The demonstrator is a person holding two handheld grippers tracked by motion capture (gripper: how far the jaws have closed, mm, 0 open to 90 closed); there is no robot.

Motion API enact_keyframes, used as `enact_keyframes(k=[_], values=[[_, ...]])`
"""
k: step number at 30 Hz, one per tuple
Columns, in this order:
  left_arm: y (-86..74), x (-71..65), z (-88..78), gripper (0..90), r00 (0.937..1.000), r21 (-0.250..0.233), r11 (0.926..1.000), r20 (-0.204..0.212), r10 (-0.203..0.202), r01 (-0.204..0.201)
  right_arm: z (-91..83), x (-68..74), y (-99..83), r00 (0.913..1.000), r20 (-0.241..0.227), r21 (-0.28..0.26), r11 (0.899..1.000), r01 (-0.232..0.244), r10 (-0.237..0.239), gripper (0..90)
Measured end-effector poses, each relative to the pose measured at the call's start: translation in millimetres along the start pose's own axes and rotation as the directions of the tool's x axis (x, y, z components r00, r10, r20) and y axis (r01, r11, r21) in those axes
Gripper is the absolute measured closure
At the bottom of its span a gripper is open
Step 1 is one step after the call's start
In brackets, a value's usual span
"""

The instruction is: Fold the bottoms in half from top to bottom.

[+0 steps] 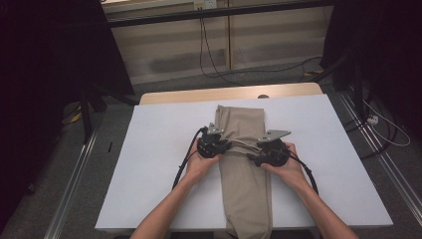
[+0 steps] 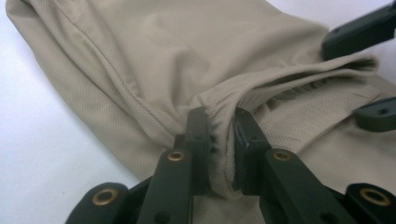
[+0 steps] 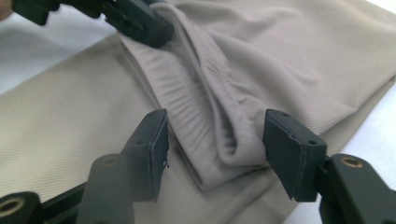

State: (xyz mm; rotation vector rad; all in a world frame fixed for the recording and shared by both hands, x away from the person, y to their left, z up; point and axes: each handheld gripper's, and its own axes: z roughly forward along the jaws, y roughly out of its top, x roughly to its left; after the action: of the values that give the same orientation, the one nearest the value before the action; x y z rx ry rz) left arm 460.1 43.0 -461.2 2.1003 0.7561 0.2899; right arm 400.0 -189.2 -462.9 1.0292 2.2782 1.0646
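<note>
— Spanning most of the high view, a white table (image 1: 159,164) carries a long beige garment (image 1: 244,184), folded lengthwise and running from near the far edge down past the near edge. What lies behind?

— Grey floor (image 1: 54,189), a pale wall panel (image 1: 174,50) with a black cable (image 1: 211,59) hanging down it, and dark stands at both sides.

— And the person?

— Two bare forearms come in from below. The left hand (image 1: 199,167) and right hand (image 1: 286,169) each hold a black tool at the garment's middle, one on either edge.

— State of the tongs?

— Left gripper (image 2: 219,140): jaws narrow, clamped on a raised pleat of the beige cloth, which bunches between the pads. Right gripper (image 3: 215,144): jaws wide, straddling a gathered, ribbed ridge of cloth that touches the pads at most lightly; no pinch shows.

— Anything smaller?

— A grey three-cornered plate (image 1: 276,134) tops the right tool, and the opposite tool's black jaw tips show at the upper edge of each gripper view.
</note>
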Motion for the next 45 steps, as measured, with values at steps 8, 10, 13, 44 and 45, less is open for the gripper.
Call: enact_keyframes(k=[8, 10, 13, 44, 45], values=[[-2.5, 9.6, -4.3, 67.8, 0.9974, -0.027, 0.9981, 0.048, -0.054, 0.056, -6.6, -6.8, 0.5, 0.9991, -0.028, -0.020, 0.999, -0.034, 0.033, 68.9], [-2.6, 7.6, -4.2, 67.1, 0.9978, -0.028, 0.9983, 0.044, -0.049, 0.051, -6.9, -8.2, -0.1, 0.9984, -0.030, -0.022, 0.999, -0.048, 0.048, 69.9], [-2.7, 7.7, -5.5, 66.6, 0.9976, -0.031, 0.9982, 0.047, -0.050, 0.051, -7.9, -7.8, 0.1, 0.9983, -0.034, -0.027, 0.998, -0.048, 0.047, 71.8], [-20.6, -62.8, -84.5, 84.8, 0.9819, -0.052, 0.9975, 0.181, 0.057, -0.049, -85.7, 25.9, -8.6, 0.9844, -0.170, -0.081, 0.995, -0.060, 0.046, 86.7], [-23.0, -65.7, -88.4, 84.8, 0.9799, -0.052, 0.9970, 0.188, 0.067, -0.058, -89.4, 30.6, -10.2, 0.9841, -0.173, -0.082, 0.995, -0.054, 0.039, 86.7]])
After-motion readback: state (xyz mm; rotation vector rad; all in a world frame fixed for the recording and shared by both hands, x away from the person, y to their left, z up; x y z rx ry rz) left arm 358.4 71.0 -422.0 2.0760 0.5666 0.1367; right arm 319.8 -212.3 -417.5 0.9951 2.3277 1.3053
